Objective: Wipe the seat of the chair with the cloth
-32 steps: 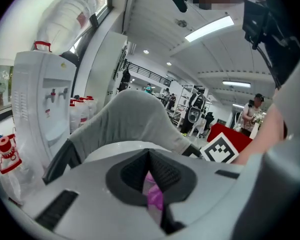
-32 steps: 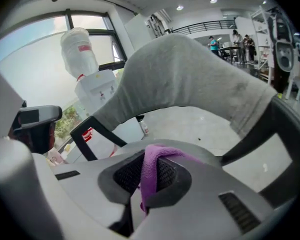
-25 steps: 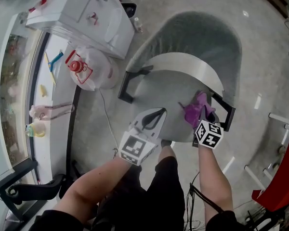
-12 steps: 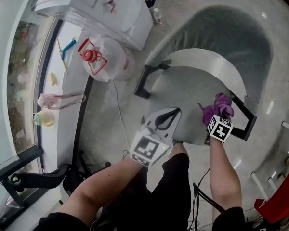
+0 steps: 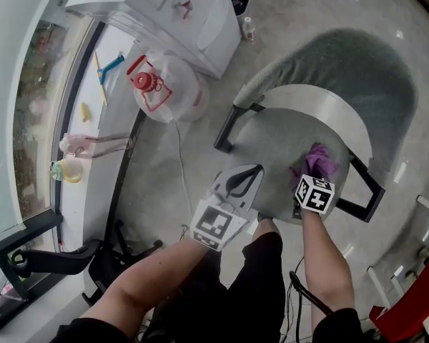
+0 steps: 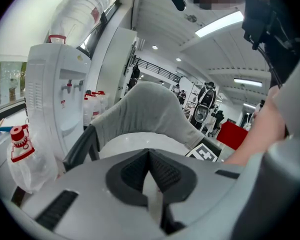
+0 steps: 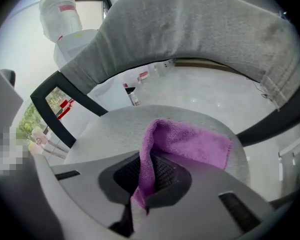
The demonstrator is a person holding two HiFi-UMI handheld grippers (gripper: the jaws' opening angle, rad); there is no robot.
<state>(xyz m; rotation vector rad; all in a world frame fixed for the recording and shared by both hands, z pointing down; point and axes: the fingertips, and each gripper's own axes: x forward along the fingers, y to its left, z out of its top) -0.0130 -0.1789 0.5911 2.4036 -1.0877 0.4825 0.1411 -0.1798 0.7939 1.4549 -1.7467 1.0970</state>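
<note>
Bright, even light fills all views. Daylight enters by the tall glass window (image 5: 28,120) at the head view's left. A long white ceiling strip light (image 6: 221,24) blows out to glare. The polished grey floor (image 5: 307,6) carries small glints. Both gripper views bend strongly, with black corners; the purple terry cloth (image 7: 190,144) is sharp.

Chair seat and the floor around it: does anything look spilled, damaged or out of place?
The chair seat looks clean and undamaged; the purple cloth, held by the right gripper, lies on it. One water jug seems to lie sideways on the floor.
</note>
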